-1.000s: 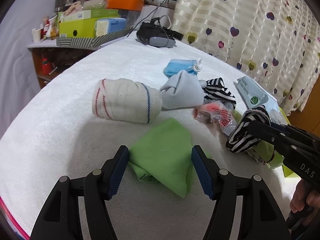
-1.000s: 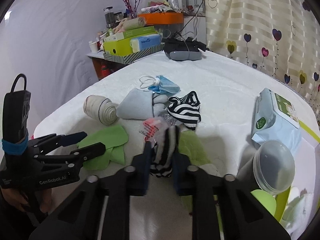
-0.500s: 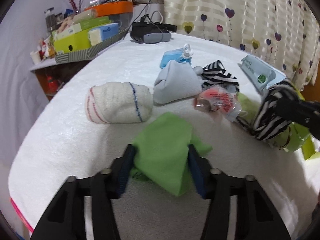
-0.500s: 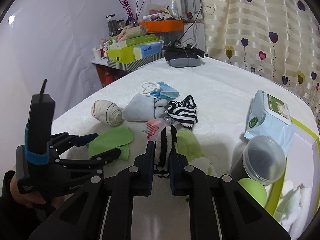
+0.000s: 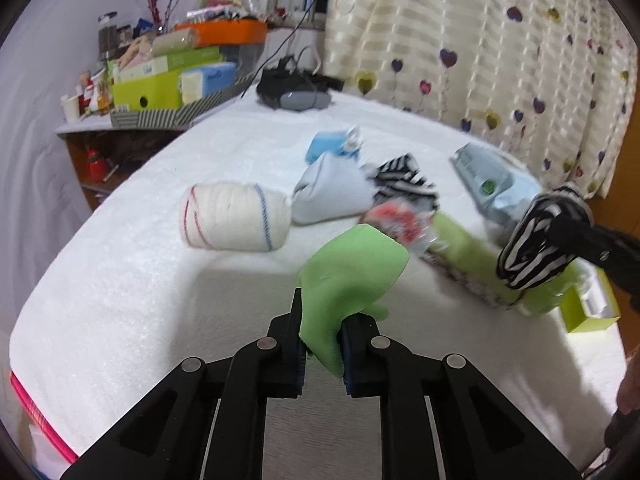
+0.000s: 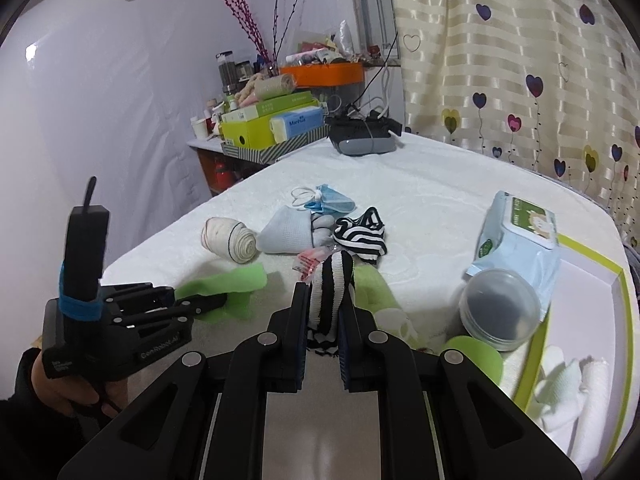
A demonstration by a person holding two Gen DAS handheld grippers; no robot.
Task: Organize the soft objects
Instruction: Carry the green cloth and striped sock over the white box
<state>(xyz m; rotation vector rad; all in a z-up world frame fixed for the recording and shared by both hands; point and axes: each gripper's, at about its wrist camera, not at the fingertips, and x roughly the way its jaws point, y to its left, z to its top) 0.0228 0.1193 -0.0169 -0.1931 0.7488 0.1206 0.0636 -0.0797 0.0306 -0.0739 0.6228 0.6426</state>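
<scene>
Both grippers held cloth above the white bed.

We had the left gripper [image 5: 322, 334] clamped on the green cloth [image 5: 348, 276], its jaws pinched narrow around the bunched lower end, and the cloth rose off the bed [image 5: 132, 280] near the front edge. We had the right gripper [image 6: 322, 334] closed tight on a black-and-white striped sock [image 6: 330, 294], held upright above the bed toward its right edge, over a light green item [image 6: 374, 292] lying there. Behind these, toward the middle of the bed, lay a rolled white cloth [image 5: 234, 218], a pale blue sock [image 5: 330, 194], a second striped sock [image 6: 362, 234] and a blue face mask [image 6: 334, 202]. A wipes pack [image 6: 516, 240] and a clear round lid [image 6: 500, 310] sat at the right edge, beside the green-rimmed box [image 6: 600, 258].
</scene>
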